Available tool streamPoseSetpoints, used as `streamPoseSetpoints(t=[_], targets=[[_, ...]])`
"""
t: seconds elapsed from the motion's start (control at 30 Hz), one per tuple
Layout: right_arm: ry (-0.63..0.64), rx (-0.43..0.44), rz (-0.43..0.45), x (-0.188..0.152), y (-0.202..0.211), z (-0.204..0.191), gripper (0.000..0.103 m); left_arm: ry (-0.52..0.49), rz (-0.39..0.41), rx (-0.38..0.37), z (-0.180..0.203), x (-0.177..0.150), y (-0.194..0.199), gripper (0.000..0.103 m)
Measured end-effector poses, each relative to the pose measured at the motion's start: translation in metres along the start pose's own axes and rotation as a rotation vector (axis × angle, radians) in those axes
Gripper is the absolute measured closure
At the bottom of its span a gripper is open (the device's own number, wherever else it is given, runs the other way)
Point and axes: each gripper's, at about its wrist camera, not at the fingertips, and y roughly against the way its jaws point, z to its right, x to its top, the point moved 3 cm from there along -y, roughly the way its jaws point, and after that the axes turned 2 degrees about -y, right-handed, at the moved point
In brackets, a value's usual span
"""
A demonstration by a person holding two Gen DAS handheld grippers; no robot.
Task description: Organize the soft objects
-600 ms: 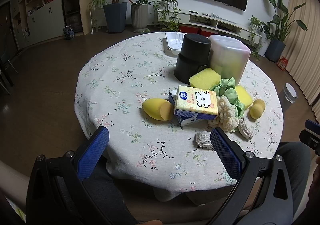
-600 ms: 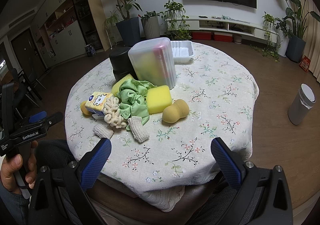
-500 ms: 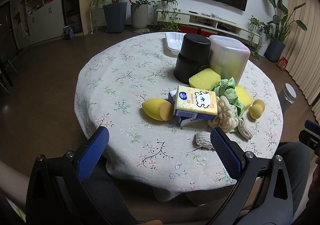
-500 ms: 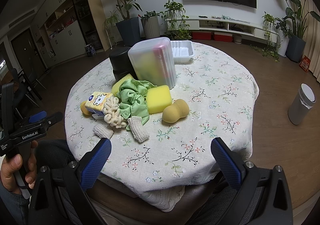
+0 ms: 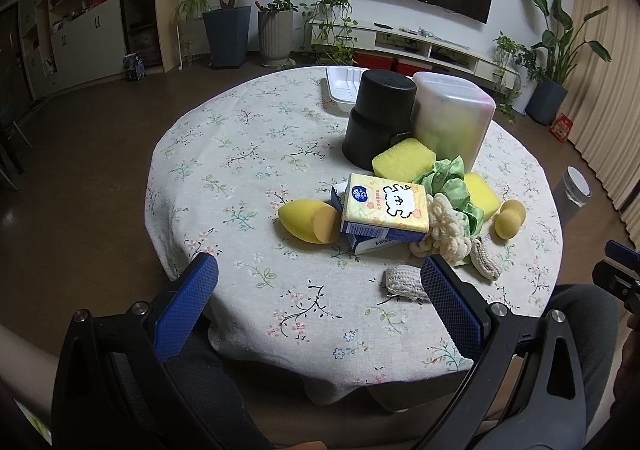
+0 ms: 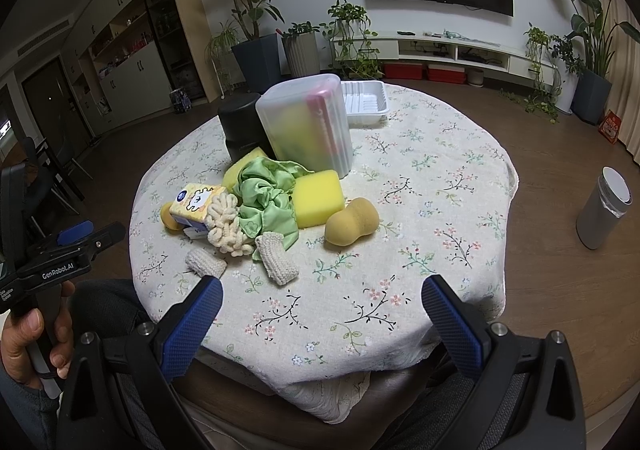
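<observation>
**Soft pile waiting, both grippers back from the table**

Round floral table (image 6: 420,178) fills mid-frame. Sponges, green cloth (image 6: 266,196), a tissue pack (image 5: 384,208) and knitted pieces (image 6: 276,256) huddle just below the translucent bin (image 6: 308,124). The left gripper (image 5: 316,292) and right gripper (image 6: 320,308) hover at the near edge, fingers spread, holding nothing. Risk, as I see it: a grab at the tangled cloth could drag its neighbours along.

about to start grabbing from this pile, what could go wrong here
The soft items overlap: the cream chenille piece lies against the green cloth and tissue pack, so lifting one may drag its neighbours.

The clear bin and black pot stand upside down right behind the pile; a deep reach might knock them.

One knitted roll sits near the table's edge and could be pushed off.
</observation>
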Motion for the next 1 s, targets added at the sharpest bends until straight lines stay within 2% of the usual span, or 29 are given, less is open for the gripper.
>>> streamPoseSetpoints(t=[0.77,1.0], targets=[[-0.005,-0.001,0.003,0.0,-0.001,0.0,0.001,-0.007,-0.006,-0.009,0.002,-0.002,-0.003,0.0],[0.018,0.006,-0.001,0.0,-0.021,-0.008,0.001,-0.12,-0.02,-0.051,0.021,-0.021,-0.019,0.0]])
